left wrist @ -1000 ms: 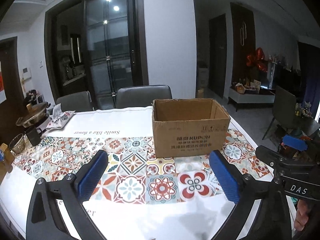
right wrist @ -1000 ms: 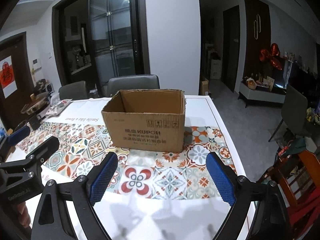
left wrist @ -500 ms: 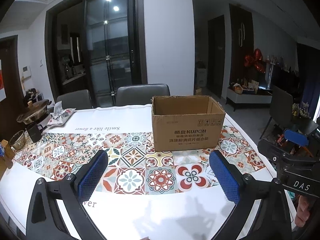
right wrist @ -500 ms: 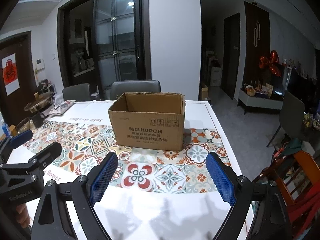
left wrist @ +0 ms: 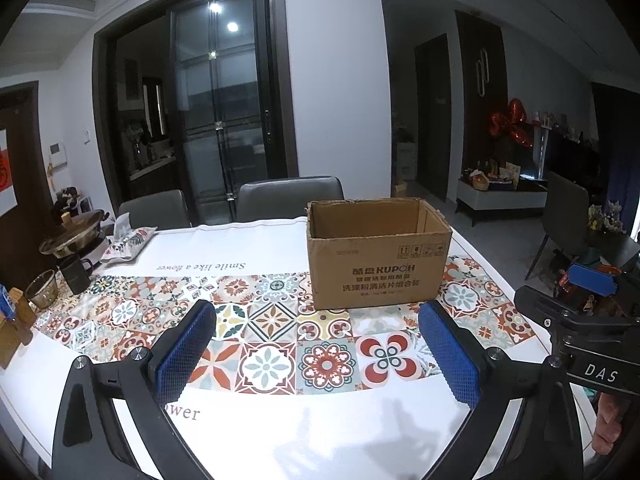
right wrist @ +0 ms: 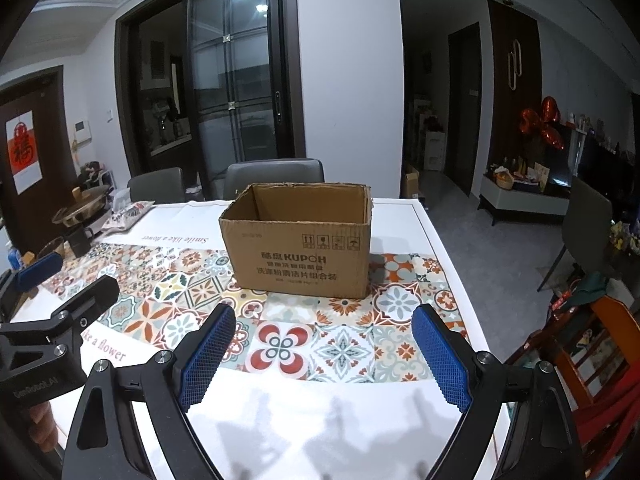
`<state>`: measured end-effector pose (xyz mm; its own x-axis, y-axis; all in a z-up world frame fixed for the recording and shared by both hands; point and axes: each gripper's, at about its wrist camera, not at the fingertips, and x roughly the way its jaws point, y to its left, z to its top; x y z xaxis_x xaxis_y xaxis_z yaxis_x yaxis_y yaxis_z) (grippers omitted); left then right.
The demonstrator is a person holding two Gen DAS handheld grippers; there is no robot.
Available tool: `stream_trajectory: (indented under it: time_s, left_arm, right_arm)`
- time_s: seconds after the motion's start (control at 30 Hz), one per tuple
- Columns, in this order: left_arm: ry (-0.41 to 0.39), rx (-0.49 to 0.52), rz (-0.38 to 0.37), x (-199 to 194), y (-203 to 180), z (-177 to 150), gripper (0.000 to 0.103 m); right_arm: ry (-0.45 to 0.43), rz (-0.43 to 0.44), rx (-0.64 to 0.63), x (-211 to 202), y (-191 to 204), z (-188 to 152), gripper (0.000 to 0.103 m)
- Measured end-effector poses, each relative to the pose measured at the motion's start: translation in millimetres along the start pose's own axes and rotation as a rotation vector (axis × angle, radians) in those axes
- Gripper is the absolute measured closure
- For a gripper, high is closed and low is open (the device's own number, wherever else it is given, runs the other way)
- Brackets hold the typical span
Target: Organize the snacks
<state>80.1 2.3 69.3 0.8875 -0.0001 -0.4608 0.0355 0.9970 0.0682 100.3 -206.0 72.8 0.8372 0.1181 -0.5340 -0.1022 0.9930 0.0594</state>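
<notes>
An open brown cardboard box [left wrist: 378, 268] stands on the patterned tablecloth [left wrist: 256, 320] and also shows in the right wrist view [right wrist: 300, 256]. Its inside looks empty from here. My left gripper [left wrist: 318, 354] is open and empty, above the table's near edge, well short of the box. My right gripper [right wrist: 324, 362] is open and empty, also short of the box. No snacks show near the grippers. A patterned packet [left wrist: 126, 240] lies at the far left of the table.
A pot [left wrist: 74, 236], a black mug [left wrist: 76, 276] and a glass bowl [left wrist: 42, 288] stand at the table's left end. Grey chairs [left wrist: 290, 196] stand behind the table. A red wooden chair [right wrist: 592, 344] is at the right. The right gripper's body [left wrist: 580, 328] shows at my right.
Both grippers have drawn back and risen a little, so the box looks farther and smaller. Both stay open and empty.
</notes>
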Motion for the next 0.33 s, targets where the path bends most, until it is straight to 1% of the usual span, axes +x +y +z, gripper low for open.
stream_trajectory:
  time_s: [0.33]
  left_arm:
    - [-0.014, 0.007, 0.007, -0.9, -0.6, -1.6, 0.0]
  right_arm:
    - [0.007, 0.001, 0.001, 0.1, -2.4, 0.2, 0.012]
